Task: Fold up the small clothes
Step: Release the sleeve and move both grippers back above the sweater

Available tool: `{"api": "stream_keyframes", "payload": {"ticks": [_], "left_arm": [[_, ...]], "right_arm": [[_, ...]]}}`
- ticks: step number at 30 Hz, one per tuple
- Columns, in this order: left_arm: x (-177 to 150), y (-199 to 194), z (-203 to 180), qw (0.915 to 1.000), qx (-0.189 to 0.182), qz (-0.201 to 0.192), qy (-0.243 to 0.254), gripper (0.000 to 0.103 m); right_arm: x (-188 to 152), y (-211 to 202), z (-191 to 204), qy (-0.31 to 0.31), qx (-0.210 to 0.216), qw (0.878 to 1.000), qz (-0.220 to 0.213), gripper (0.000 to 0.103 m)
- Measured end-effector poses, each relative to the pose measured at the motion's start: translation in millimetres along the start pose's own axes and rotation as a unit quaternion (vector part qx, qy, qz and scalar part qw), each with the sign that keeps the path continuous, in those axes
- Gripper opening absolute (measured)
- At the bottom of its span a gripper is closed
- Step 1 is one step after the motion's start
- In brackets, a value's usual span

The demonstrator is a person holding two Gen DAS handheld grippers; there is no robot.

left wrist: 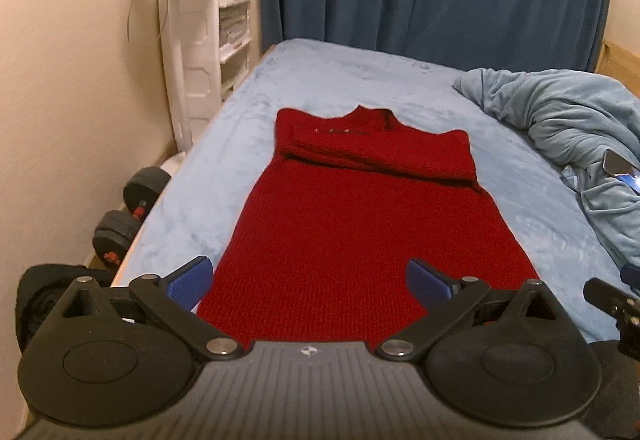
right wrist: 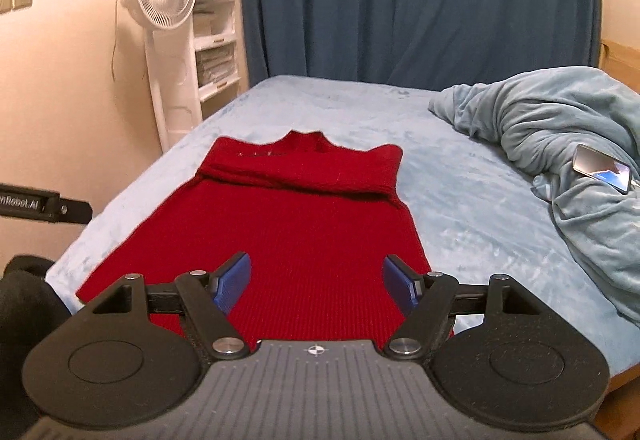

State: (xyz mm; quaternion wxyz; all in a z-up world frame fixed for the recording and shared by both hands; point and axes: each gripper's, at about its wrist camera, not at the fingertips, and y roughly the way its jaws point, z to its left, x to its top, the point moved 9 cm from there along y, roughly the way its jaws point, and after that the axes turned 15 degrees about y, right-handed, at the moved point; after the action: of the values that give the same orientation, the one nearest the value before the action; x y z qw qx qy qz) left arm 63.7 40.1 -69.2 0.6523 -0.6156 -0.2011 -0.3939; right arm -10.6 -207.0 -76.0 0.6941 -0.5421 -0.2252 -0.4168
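Observation:
A red knitted sweater (left wrist: pixel 360 208) lies flat on the light blue bed (left wrist: pixel 320 80), collar at the far end, both sleeves folded across the chest. It also shows in the right wrist view (right wrist: pixel 296 224). My left gripper (left wrist: pixel 310 280) is open and empty, hovering over the sweater's near hem toward its left side. My right gripper (right wrist: pixel 316 282) is open and empty, over the near hem toward the right side. The right gripper's edge shows in the left wrist view (left wrist: pixel 612 300), and the left gripper's edge in the right wrist view (right wrist: pixel 44 206).
A crumpled light blue blanket (right wrist: pixel 560 144) lies on the bed's right side with a phone (right wrist: pixel 602 168) on it. A white standing fan (right wrist: pixel 164 24) and shelves stand at the far left by the wall. Dumbbells (left wrist: pixel 128 216) lie on the floor left of the bed. A blue curtain (right wrist: pixel 400 0) hangs behind.

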Motion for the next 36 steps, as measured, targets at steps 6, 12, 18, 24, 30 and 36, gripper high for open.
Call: {"api": "stream_keyframes", "payload": {"ticks": [6, 12, 18, 24, 30, 36], "left_arm": [[-2.1, -8.7, 4.5, 1.0, 0.003, 0.001, -0.003, 0.103], [-2.4, -0.2, 10.9, 0.9998, 0.003, 0.015, -0.012, 0.103], [-2.1, 9.8, 12.6, 0.9997, 0.004, 0.023, -0.01, 0.103], [-1.6, 27.9, 25.0, 0.9991, 0.02, 0.034, -0.014, 0.103], [-4.2, 51.4, 39.6, 0.9978, 0.034, 0.054, -0.019, 0.103], [-7.2, 86.5, 48.0, 0.9963, 0.025, 0.079, -0.025, 0.103]], "right_arm": [[-4.8, -1.1, 2.2, 0.006, 0.01, 1.0, 0.007, 0.076], [-5.7, 5.5, 0.4, 0.012, 0.006, 1.0, 0.015, 0.076], [-8.2, 16.4, -0.5, 0.015, 0.002, 1.0, 0.027, 0.076], [-11.8, 30.1, -8.5, 0.025, -0.008, 0.999, 0.044, 0.076], [-15.6, 46.9, -17.3, 0.036, -0.02, 0.997, 0.059, 0.076], [-16.0, 72.8, -33.5, 0.042, -0.036, 0.996, 0.07, 0.077]]}}
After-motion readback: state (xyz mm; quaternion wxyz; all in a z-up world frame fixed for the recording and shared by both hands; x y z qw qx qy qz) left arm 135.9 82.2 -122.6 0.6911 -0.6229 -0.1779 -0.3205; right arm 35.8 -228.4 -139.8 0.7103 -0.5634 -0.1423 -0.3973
